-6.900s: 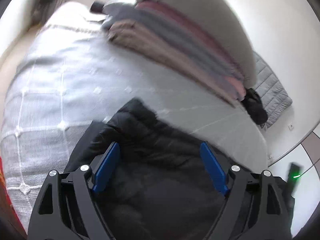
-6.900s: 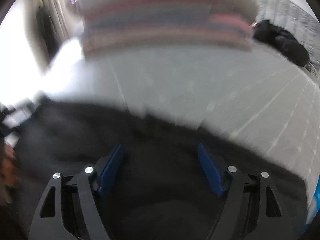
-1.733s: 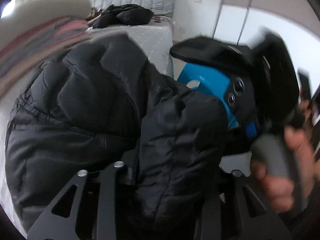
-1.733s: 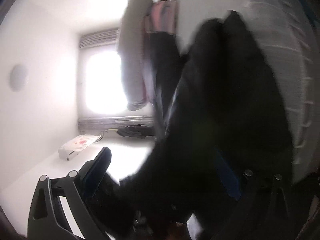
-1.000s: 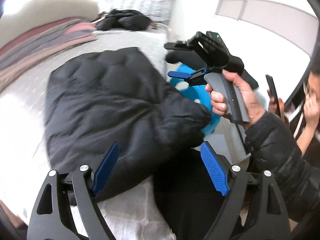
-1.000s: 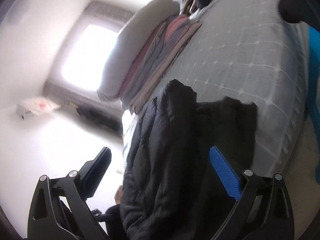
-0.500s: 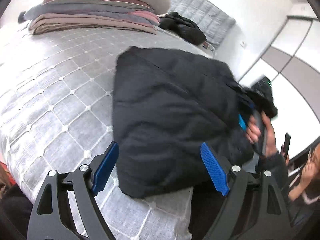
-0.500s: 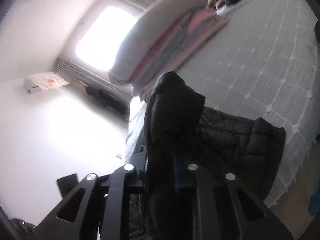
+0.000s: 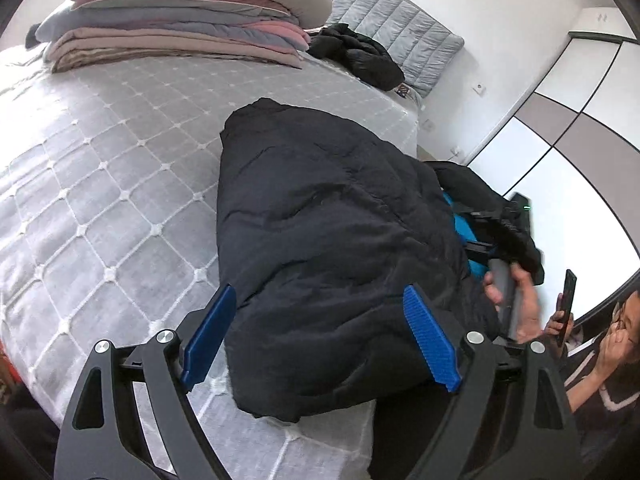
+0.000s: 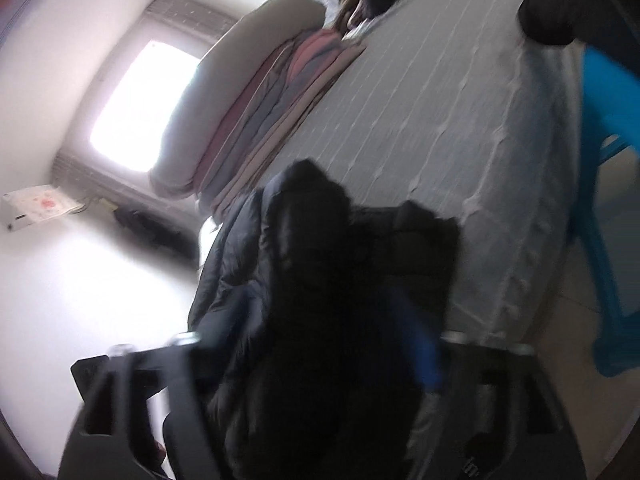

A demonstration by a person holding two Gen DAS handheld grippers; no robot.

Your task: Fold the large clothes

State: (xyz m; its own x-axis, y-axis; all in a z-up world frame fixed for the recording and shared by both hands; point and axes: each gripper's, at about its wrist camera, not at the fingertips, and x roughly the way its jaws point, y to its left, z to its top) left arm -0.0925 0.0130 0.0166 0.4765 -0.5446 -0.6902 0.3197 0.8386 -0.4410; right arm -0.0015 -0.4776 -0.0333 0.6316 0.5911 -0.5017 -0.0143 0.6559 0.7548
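Observation:
A black puffer jacket (image 9: 320,220) lies folded in a thick bundle on the grey quilted bed (image 9: 100,168), near its front right corner. My left gripper (image 9: 320,336) hovers open over the jacket's near edge, its blue pads clear of the fabric on either side. In the left wrist view a hand (image 9: 516,300) holds my right gripper (image 9: 496,224) at the jacket's right side, with its fingertips hidden behind the fabric. The right wrist view is blurred. There my right gripper (image 10: 328,320) has its jaws opening, with a bulge of the black jacket (image 10: 312,264) between them.
A stack of folded blankets (image 9: 172,28) topped by a pillow sits at the far left of the bed. Another black garment (image 9: 356,56) lies by the padded headboard. A blue stool (image 10: 612,160) stands beside the bed. A seated person (image 9: 600,344) with a phone is at the right.
Half a second ago my right gripper's jaws were pinched on a fold of the jacket; now they are spread apart. Left gripper has hardly shifted since then.

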